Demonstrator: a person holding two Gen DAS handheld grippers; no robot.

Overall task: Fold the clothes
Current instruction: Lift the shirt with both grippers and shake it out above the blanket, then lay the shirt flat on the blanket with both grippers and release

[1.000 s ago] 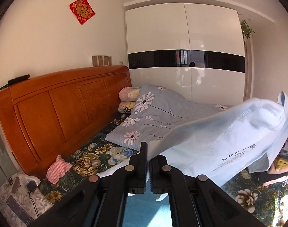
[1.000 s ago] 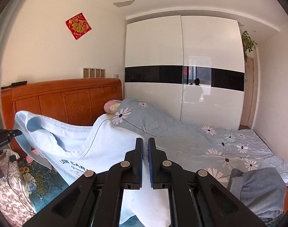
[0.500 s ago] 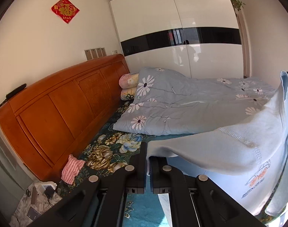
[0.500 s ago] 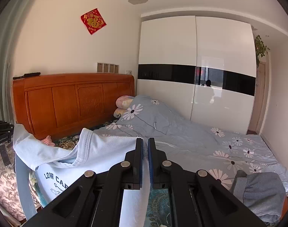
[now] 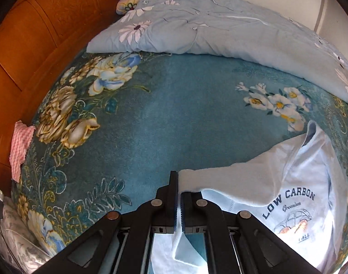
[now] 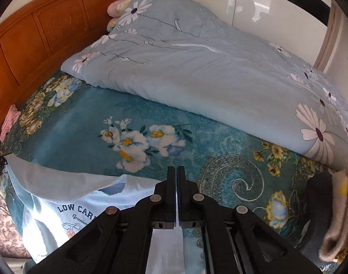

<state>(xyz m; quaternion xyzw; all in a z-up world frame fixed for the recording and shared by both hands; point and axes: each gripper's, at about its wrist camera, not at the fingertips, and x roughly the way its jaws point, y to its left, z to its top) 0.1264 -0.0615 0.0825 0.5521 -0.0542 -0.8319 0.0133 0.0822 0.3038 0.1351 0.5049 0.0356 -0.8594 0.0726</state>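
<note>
Both tongs, left (image 5: pixel 178 183) and right (image 6: pixel 176 178), pinch the pale shirt (image 5: pixel 306 182), print up, lower in each frame, over the bed (image 5: pixel 174 105). Likely laying it flat; next needs smoothing.

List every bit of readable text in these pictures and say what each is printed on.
"LOW CARBON": navy arched print on the light blue T-shirt, full in the left wrist view.
"Greenism": script line under it, read best in the right wrist view.
Small line under the car drawing: ends in "ALL", the rest too blurred.
</note>
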